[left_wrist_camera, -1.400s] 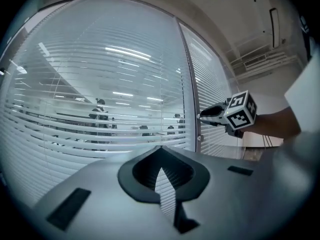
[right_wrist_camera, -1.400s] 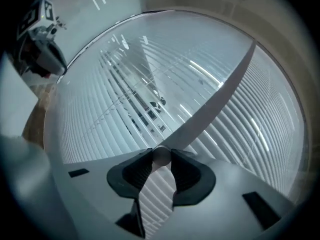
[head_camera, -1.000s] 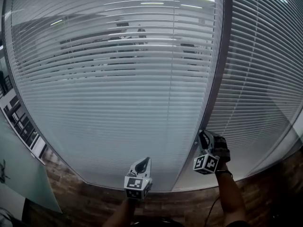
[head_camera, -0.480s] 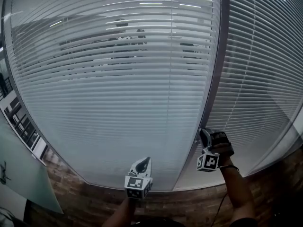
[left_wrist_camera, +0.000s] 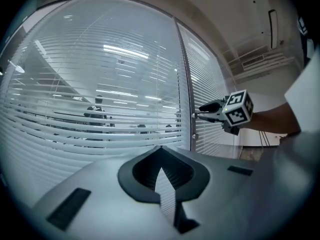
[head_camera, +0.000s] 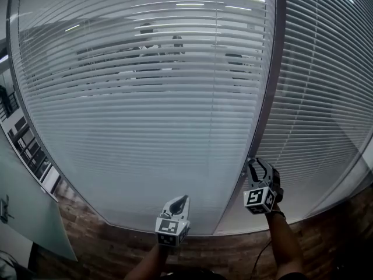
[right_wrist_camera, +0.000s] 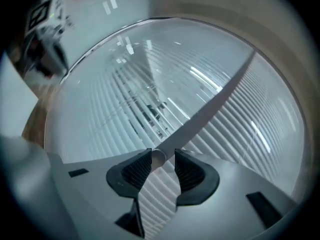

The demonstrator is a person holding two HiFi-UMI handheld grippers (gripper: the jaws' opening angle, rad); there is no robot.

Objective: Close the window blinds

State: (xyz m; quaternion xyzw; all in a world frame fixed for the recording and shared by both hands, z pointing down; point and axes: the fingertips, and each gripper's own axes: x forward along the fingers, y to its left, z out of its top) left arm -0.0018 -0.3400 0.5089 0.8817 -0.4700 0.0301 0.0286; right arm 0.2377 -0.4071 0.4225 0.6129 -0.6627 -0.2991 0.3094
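White slatted blinds (head_camera: 145, 109) hang behind a big glass pane, their slats partly tilted so the room beyond shows through. A grey post (head_camera: 265, 98) separates them from a second blind (head_camera: 326, 86). Low on that post sits a small round knob (right_wrist_camera: 159, 158), also visible in the left gripper view (left_wrist_camera: 194, 115). My right gripper (head_camera: 254, 163) (right_wrist_camera: 162, 156) points level at the post with its jaws closed around the knob. My left gripper (head_camera: 179, 200) (left_wrist_camera: 161, 149) hovers lower and to the left, in front of the glass, shut and holding nothing.
People (head_camera: 145, 31) are visible beyond the slats. A brick-patterned strip (head_camera: 99, 238) runs under the window. A frosted glass panel (head_camera: 23, 214) stands at the far left. A second small fitting (left_wrist_camera: 194, 135) sits on the post just below the knob.
The right gripper has rolled about its own axis while staying at the knob; its marker cube now faces differently. The left gripper has stayed where it was.
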